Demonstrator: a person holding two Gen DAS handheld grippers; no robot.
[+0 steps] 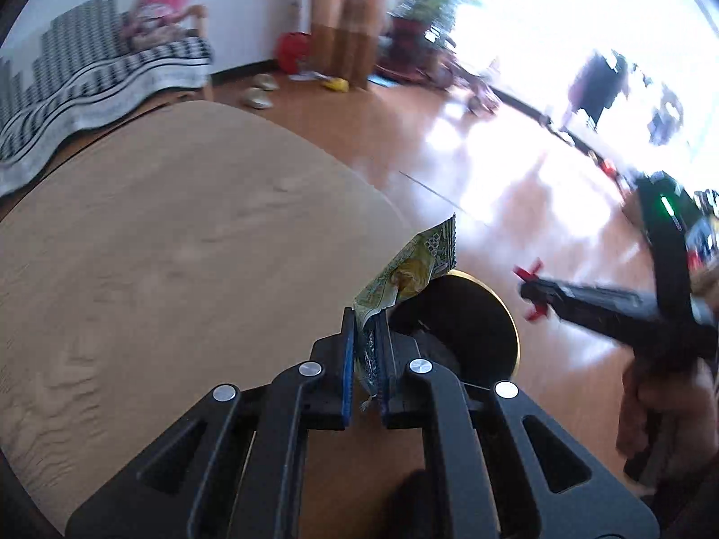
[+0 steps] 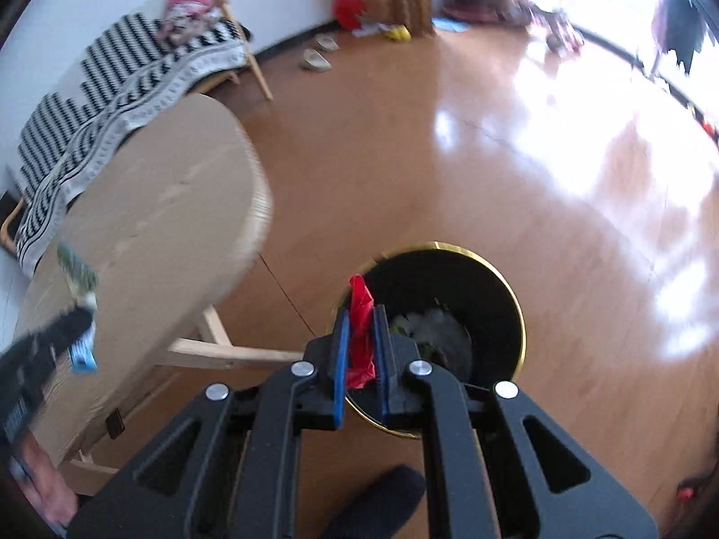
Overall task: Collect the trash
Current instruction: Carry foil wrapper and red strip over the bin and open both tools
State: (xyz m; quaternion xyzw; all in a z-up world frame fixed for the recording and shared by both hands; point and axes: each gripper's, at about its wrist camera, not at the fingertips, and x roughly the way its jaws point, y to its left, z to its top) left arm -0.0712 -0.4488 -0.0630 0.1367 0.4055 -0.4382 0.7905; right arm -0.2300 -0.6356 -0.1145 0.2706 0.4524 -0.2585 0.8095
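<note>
My left gripper (image 1: 365, 314) is shut on a green and yellow snack wrapper (image 1: 411, 267), held over the table's corner beside a black bin with a gold rim (image 1: 503, 310) on the floor. My right gripper (image 2: 360, 312) is shut on a red scrap of wrapper (image 2: 361, 310), just above the near rim of the same bin (image 2: 517, 305), which holds some crumpled trash (image 2: 431, 328). The right gripper also shows in the left wrist view (image 1: 532, 289), blurred. The left gripper shows at the left of the right wrist view (image 2: 83, 296), blurred.
A round light-wood table (image 1: 179, 242) with wooden legs (image 2: 224, 350) stands left of the bin. A bench with a black and white striped blanket (image 2: 135, 58) is along the wall. Slippers (image 2: 317, 60) and clutter lie on the shiny wooden floor (image 2: 494, 157).
</note>
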